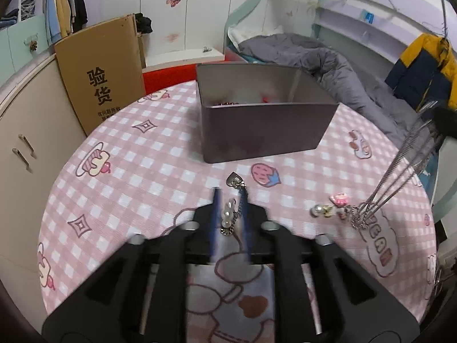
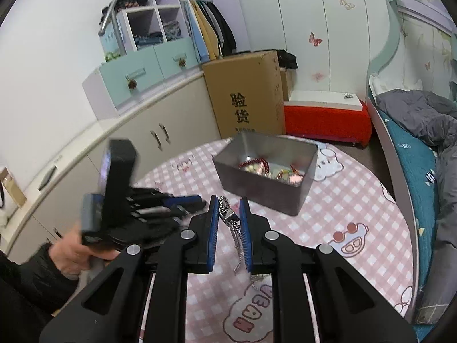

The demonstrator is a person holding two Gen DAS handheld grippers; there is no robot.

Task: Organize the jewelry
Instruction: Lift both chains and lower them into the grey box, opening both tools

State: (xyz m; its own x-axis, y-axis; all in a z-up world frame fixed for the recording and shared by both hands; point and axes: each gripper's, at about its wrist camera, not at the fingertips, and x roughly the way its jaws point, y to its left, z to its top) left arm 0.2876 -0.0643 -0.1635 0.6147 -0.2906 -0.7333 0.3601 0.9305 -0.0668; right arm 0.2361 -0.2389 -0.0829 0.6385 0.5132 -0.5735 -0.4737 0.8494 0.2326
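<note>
A grey metal box point(image 1: 262, 131) stands on the pink checked tablecloth point(image 1: 128, 171); it also shows in the right wrist view point(image 2: 265, 188), holding red beads and other jewelry point(image 2: 271, 170). My left gripper point(image 1: 230, 197) has its blue fingers around a pearl-and-chain piece with a heart charm point(image 1: 232, 214) lying on the cloth, with a gap at each side. My right gripper point(image 2: 230, 203) holds a silver chain point(image 2: 231, 220) that hangs down to the table; in the left wrist view the chain strands point(image 1: 400, 177) rise from a charm cluster point(image 1: 337, 207).
A cardboard box point(image 1: 100, 71) leans against the cabinet left of the table. A bed with a grey quilt point(image 1: 328, 57) lies behind the table. A red bench point(image 2: 325, 120) stands beyond the table. The person's left hand with the other gripper point(image 2: 120, 200) is at left.
</note>
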